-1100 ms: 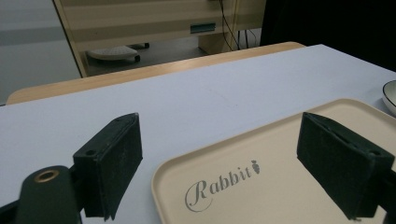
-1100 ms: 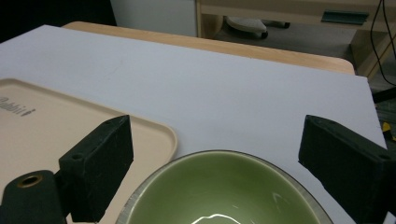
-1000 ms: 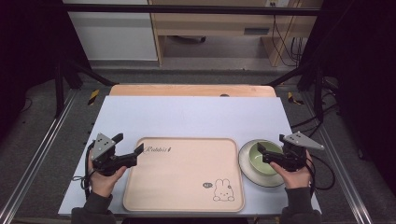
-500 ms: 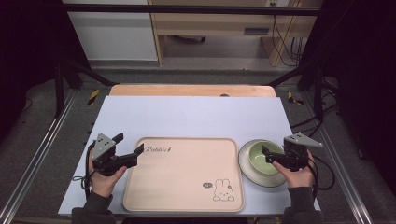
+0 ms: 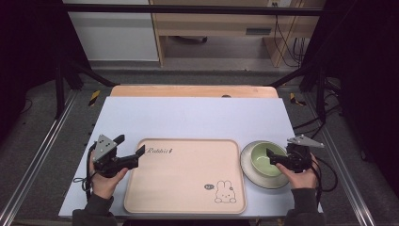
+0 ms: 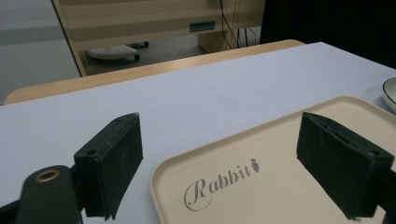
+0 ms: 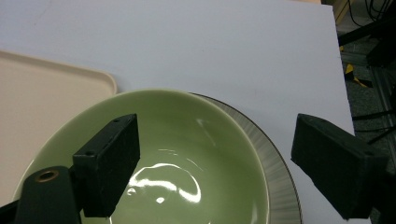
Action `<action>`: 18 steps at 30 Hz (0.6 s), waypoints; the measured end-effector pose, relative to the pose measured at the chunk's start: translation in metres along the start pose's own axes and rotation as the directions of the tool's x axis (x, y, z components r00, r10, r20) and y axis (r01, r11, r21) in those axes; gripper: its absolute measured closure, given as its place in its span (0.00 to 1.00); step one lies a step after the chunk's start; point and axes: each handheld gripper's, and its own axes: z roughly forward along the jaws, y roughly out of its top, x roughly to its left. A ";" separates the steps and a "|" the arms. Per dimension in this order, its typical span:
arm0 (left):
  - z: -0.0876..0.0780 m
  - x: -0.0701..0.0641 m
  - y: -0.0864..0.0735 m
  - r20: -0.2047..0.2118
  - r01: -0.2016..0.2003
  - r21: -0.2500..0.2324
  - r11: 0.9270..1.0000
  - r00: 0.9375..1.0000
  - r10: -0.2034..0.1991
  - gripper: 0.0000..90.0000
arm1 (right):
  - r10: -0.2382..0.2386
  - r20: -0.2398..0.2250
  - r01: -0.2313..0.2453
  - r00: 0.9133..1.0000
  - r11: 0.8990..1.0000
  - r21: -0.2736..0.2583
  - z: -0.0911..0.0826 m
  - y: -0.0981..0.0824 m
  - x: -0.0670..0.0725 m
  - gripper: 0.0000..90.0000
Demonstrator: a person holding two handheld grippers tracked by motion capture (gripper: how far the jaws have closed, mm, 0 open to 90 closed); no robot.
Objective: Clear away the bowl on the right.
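On the grey plate right of the tray sits the green bowl, glazed, slick, breakable; best pinched at its rim. The right gripper straddles that rim, jaws wide but just closing, nothing pinched. The left gripper hovers, jaws spread.

a: what's past the table? it's pale blue-white on top with a wooden edge along the far side.

b: a grey floor, and a light wood desk against the far wall, black cables hanging at its right end.

a: left of that?

b: a white cabinet panel. a dark frame bar runs across the top, metal rails flank the table, and both sides fall into darkness.
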 end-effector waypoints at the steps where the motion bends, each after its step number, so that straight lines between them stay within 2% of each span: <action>1: 0.000 0.000 0.000 0.000 0.000 0.000 1.000 1.000 0.000 0.15 | 0.000 0.000 0.000 1.000 1.000 0.000 0.000 0.000 0.000 0.18; 9: 0.000 0.000 0.000 0.000 -0.001 0.003 1.000 1.000 0.001 0.16 | 0.013 0.012 -0.013 1.000 0.998 0.055 0.004 -0.003 -0.004 0.24; 10: 0.000 0.000 0.000 0.001 0.000 0.002 1.000 1.000 0.000 0.16 | 0.024 0.013 -0.025 1.000 0.997 0.074 0.005 -0.004 -0.004 0.26; 13: 0.000 0.000 0.000 0.002 -0.002 0.005 1.000 1.000 0.002 0.16 | 0.008 0.009 -0.008 1.000 0.997 0.079 0.007 -0.005 -0.005 0.31; 16: 0.000 0.000 0.000 0.002 -0.002 0.006 1.000 1.000 0.002 0.16 | 0.011 0.007 -0.011 1.000 0.995 0.097 0.007 -0.005 -0.004 0.36; 18: 0.000 0.000 0.000 0.003 -0.002 0.005 1.000 1.000 0.002 0.16 | 0.013 0.014 -0.015 1.000 0.993 0.120 0.007 -0.006 -0.004 0.43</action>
